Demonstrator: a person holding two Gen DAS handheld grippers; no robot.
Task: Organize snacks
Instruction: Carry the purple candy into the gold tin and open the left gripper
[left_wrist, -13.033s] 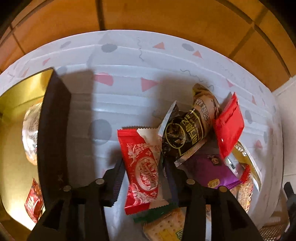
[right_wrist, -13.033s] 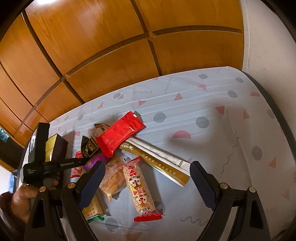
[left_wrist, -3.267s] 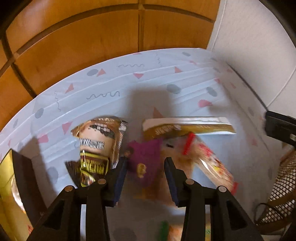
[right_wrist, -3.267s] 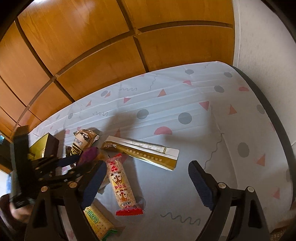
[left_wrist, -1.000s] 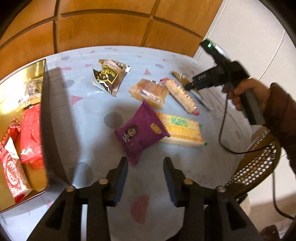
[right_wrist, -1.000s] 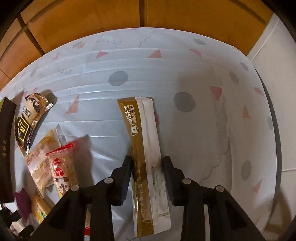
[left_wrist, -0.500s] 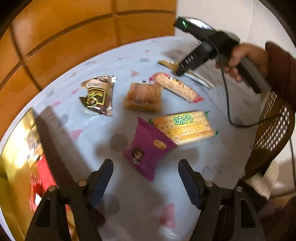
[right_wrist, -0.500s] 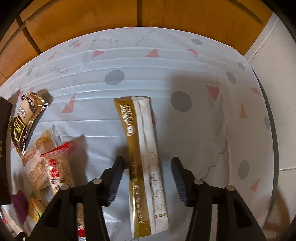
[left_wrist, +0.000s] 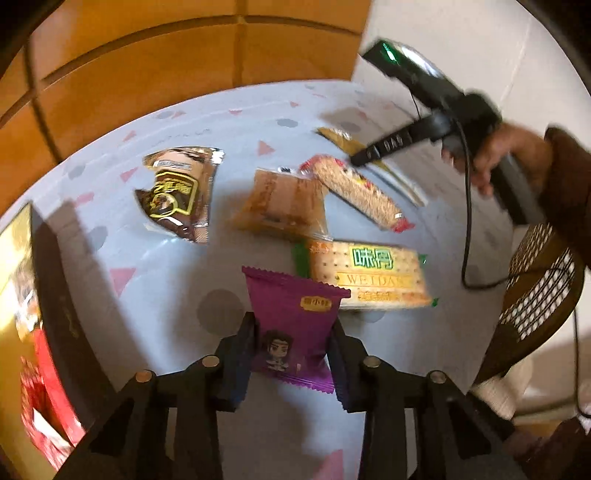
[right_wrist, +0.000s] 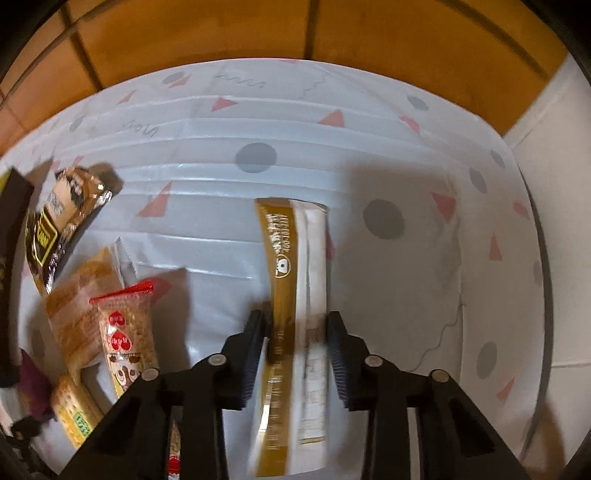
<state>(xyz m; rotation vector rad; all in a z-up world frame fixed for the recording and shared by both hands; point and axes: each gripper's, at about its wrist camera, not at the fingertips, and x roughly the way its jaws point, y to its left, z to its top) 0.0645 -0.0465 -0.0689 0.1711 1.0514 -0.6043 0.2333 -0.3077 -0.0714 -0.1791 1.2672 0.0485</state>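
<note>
In the left wrist view my left gripper has its jaws closed against both sides of a purple snack packet, which looks held over the patterned table. In the right wrist view my right gripper has its jaws against the sides of a long gold-and-white packet that lies along the fingers. The gold box with red packets inside sits at the far left of the left wrist view.
On the table lie a brown coffee packet, a tan biscuit packet, a long red-ended cracker roll and a green-ended WEIDA cracker pack. A wicker chair stands at the right. The wall is wood panelling.
My left gripper closed from wide open onto the purple packet. My right gripper narrowed around the gold-and-white packet. The red packets went into the gold box earlier.
</note>
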